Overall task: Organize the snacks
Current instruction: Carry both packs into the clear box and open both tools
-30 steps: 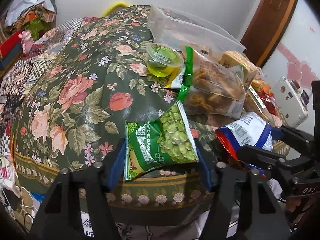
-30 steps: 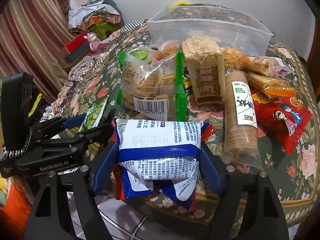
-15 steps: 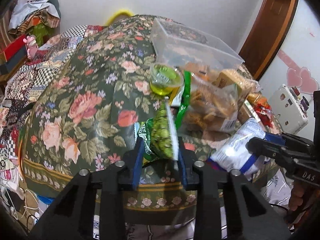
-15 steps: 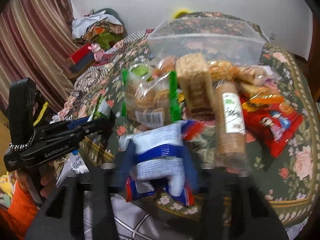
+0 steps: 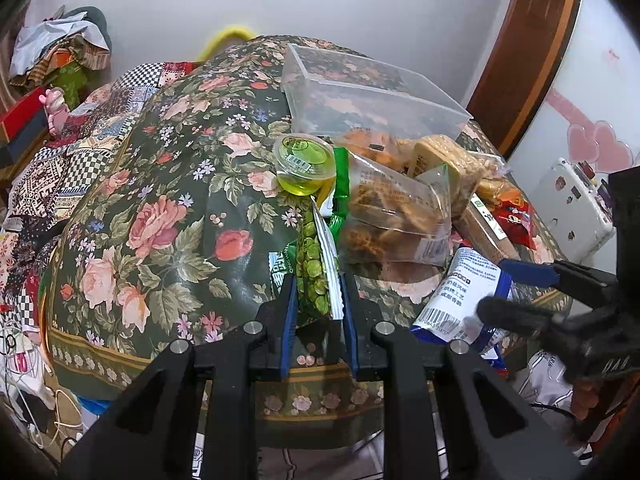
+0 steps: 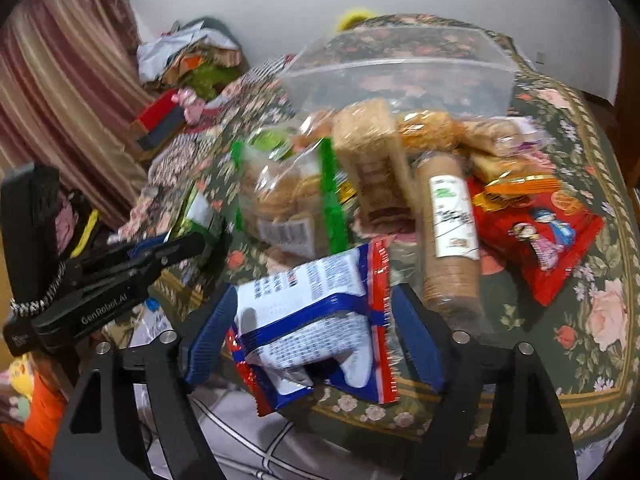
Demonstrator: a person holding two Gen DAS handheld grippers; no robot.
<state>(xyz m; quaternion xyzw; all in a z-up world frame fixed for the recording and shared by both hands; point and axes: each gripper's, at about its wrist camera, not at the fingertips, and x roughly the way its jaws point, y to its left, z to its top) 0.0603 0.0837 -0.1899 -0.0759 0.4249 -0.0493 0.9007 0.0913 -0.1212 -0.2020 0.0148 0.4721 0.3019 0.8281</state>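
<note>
Floral oilcloth covers the counter [image 5: 160, 216]; white wall behind. Left claw [image 5: 318, 312] is clamped on a green pea packet [image 5: 316, 268], squeezed edge-on between the blue pads near the counter's front edge. Right claw [image 6: 316, 336] has just been opening; its jaws stand apart with a blue-and-white snack packet [image 6: 316, 312] between them, tilted, overhanging the counter edge. Whether the pads press it, cannot tell: view blurred. Clear plastic bin [image 5: 372, 96] stands at the far side. Jelly cup [image 5: 306, 160], bagged biscuits [image 5: 396, 208] and a red packet [image 6: 536, 236] lie heaped before it.
</note>
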